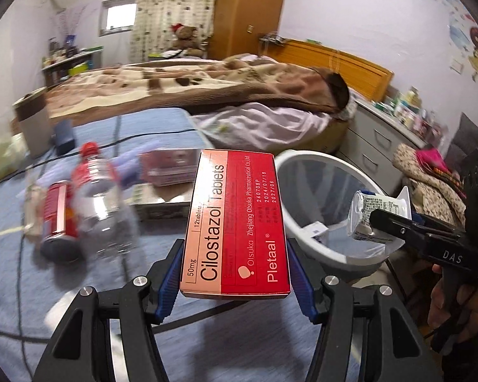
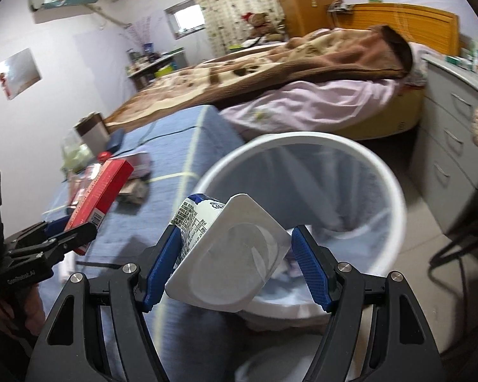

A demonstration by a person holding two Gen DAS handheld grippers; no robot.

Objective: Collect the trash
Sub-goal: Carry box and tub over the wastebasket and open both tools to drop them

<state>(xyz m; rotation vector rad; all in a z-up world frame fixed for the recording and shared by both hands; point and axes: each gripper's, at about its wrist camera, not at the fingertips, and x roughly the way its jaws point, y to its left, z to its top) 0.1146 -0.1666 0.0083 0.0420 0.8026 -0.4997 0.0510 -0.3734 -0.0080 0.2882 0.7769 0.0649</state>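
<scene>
I've got the left hand-held gripper (image 1: 235, 273) clamped about half open on the red tablet box (image 1: 235, 222), blue pads pressed on both long sides, the box sticking forward and up, just left of the white trash bin (image 1: 306, 172). The right hand-held gripper (image 2: 235, 264) stands wider and has hold of the white yogurt cup (image 2: 229, 254), tipped on its side with its square base toward me; the left pad presses its label, while the right pad looks barely touching its rim. That cup hangs right over the near edge of the bin's (image 2: 395, 197) mouth. Inside the bin I can make out a small bit of paper (image 1: 315, 230). Left of the bin, on the blue-covered desk (image 1: 162, 127), lie a red can (image 1: 59, 213), a clear bottle (image 1: 95, 191) with a red cap and a pink box (image 1: 169, 165), all blurred.
</scene>
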